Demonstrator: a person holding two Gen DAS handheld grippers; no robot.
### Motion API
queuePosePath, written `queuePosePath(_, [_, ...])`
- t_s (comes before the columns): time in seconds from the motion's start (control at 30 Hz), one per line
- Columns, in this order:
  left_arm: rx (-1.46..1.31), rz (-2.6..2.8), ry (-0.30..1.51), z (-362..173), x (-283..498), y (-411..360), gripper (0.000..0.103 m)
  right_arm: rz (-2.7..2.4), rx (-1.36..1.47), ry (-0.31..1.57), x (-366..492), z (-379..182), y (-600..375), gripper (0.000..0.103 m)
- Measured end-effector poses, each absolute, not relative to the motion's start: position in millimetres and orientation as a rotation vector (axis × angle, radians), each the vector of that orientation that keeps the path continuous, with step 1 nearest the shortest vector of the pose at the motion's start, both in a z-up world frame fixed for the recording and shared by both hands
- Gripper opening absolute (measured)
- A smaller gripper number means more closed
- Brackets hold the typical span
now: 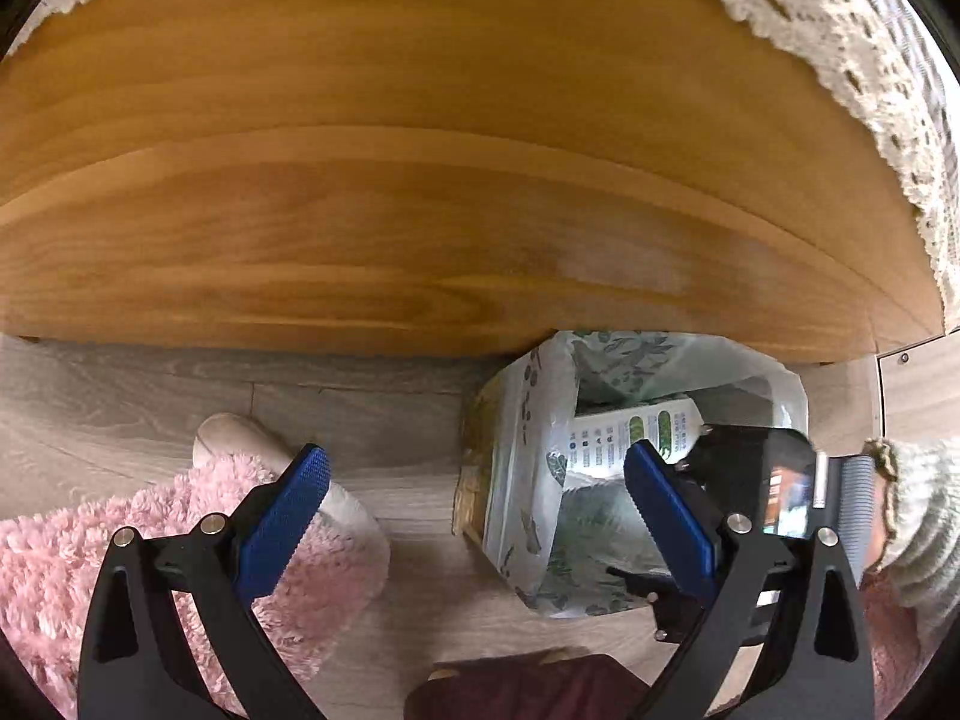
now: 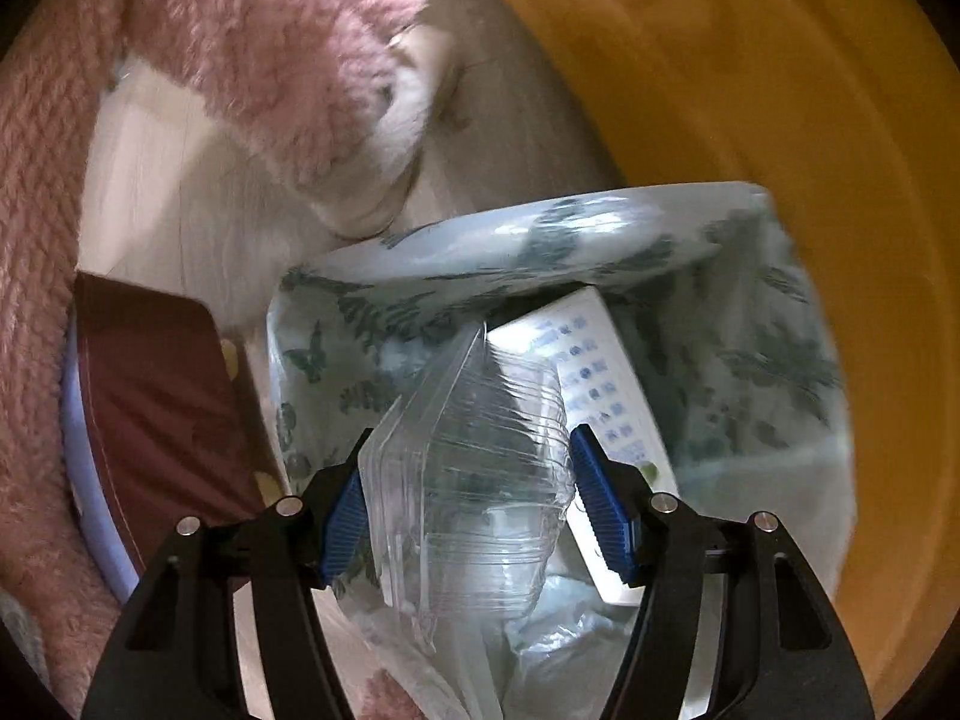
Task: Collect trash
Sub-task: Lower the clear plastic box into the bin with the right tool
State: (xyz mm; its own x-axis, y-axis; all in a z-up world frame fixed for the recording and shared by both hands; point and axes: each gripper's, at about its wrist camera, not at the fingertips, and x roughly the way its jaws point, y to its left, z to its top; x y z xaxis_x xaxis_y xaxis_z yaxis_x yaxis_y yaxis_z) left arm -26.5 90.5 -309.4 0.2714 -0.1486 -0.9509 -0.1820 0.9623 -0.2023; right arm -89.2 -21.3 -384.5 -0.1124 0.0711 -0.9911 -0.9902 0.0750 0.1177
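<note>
1. The right gripper (image 2: 465, 498) points straight down over the trash bag (image 2: 372, 312). In the left wrist view its black body (image 1: 750, 480) is seen over the bag's right side, with a knitted cream sleeve (image 1: 918, 498) behind it at the right edge.
2. Its jaws stand about half apart, and both blue pads (image 2: 600, 510) press on the sides of a clear plastic container (image 2: 468, 468). The container is held between them, its far end reaching over the mouth of the bag.
3. The left gripper (image 1: 474, 510) points steeply down at the floor, just to the left of the bag. Its jaws are wide apart and nothing is between its blue pads (image 1: 282, 516).
4. The trash bag is white with a green leaf and butterfly print. It stands open on the floor, close under the edge of the table (image 1: 420, 210). Inside it lies a white carton (image 2: 600, 372) with small printed marks, next to the clear container.
5. The floor (image 1: 150, 396) is pale grey wood planks. The table is of warm brown wood, and a white lace cloth (image 1: 840, 30) hangs at its far right corner.
6. A pink fluffy trouser leg (image 1: 180, 510) and a light slipper (image 1: 240, 438) are on the floor left of the bag. A dark red cushion (image 2: 162, 396) lies close beside the bag.
</note>
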Motion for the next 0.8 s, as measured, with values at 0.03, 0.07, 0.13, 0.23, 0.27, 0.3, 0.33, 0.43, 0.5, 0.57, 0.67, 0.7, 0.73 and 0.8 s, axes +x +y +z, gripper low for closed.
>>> queuePosePath(0.03, [-0.298, 0.023, 1.306, -310.8, -25.9, 90.7, 0.096, 1.292, -1.058, 1.264, -93.3, -385.6, -18.3, 0.062])
queuePosePath(0.07, [-0.3, 0.025, 1.31, -312.4, -25.8, 90.8, 0.096, 1.301, -1.064, 1.254, -94.7, -385.3, -16.7, 0.062])
queuePosePath(0.13, [-0.304, 0.032, 1.316, -314.4, -24.6, 91.7, 0.096, 1.307, -1.068, 1.237, -96.6, -385.3, -13.4, 0.062])
queuePosePath(0.23, [-0.313, 0.034, 1.319, -313.6, -24.1, 93.4, 0.096, 1.351, -1.101, 1.241, -102.7, -383.7, -13.0, 0.062])
queuePosePath(0.27, [-0.316, 0.033, 1.319, -313.4, -24.5, 93.8, 0.096, 1.361, -1.11, 1.234, -103.8, -382.0, -14.5, 0.062])
queuePosePath(0.3, [-0.317, 0.032, 1.318, -313.6, -24.6, 94.2, 0.096, 1.362, -1.111, 1.237, -103.0, -381.9, -14.8, 0.062])
queuePosePath(0.33, [-0.32, 0.031, 1.319, -313.5, -24.6, 94.3, 0.096, 1.364, -1.111, 1.239, -102.2, -382.7, -15.1, 0.062])
queuePosePath(0.43, [-0.318, 0.028, 1.32, -314.2, -24.4, 94.5, 0.096, 1.36, -1.129, 1.238, -102.6, -389.4, -10.8, 0.062])
queuePosePath(0.5, [-0.318, 0.031, 1.325, -315.4, -24.4, 94.6, 0.096, 1.377, -1.142, 1.205, -108.4, -392.7, -7.5, 0.062])
queuePosePath(0.57, [-0.326, 0.036, 1.328, -316.0, -24.8, 96.0, 0.096, 1.371, -1.155, 1.164, -113.2, -393.0, -4.1, 0.061])
queuePosePath(0.67, [-0.339, 0.044, 1.326, -315.5, -26.0, 98.5, 0.096, 1.343, -1.217, 1.069, -121.6, -392.5, -6.4, 0.061])
queuePosePath(0.7, [-0.341, 0.044, 1.326, -315.4, -26.4, 98.6, 0.096, 1.333, -1.212, 1.063, -120.6, -392.3, -8.3, 0.061])
queuePosePath(0.73, [-0.343, 0.044, 1.325, -315.2, -26.6, 98.6, 0.096, 1.326, -1.204, 1.063, -119.0, -392.8, -9.7, 0.061])
queuePosePath(0.8, [-0.343, 0.041, 1.324, -314.9, -26.6, 97.8, 0.096, 1.305, -1.188, 1.051, -115.6, -392.7, -12.3, 0.061])
